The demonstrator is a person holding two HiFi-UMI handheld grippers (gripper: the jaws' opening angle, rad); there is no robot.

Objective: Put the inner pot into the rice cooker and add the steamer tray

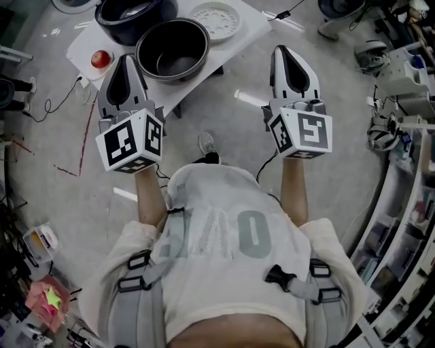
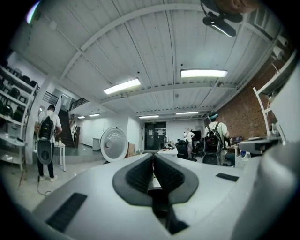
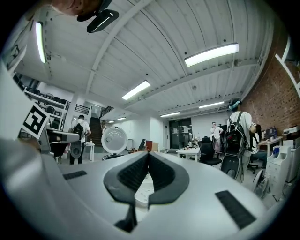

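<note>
The inner pot [image 1: 172, 49], dark with a metal rim, stands empty on the white table [image 1: 255, 26] ahead of me. Behind it to the left is the dark rice cooker [image 1: 132, 17], cut off by the top edge. The white perforated steamer tray [image 1: 215, 20] lies to the pot's right. My left gripper [image 1: 125, 61] is raised in front of the table, left of the pot, shut and empty. My right gripper [image 1: 284, 51] is raised beside the table's right corner, also shut and empty. Both point level into the room, jaws together in the left gripper view [image 2: 153, 157] and right gripper view [image 3: 147, 154].
A small red object [image 1: 100, 59] sits on the table's left corner. Cables [image 1: 47, 105] trail on the floor at left. Shelving [image 1: 401, 204] curves along the right. Ahead are a big round fan [image 2: 113, 144], desks and people with backpacks [image 3: 236, 136].
</note>
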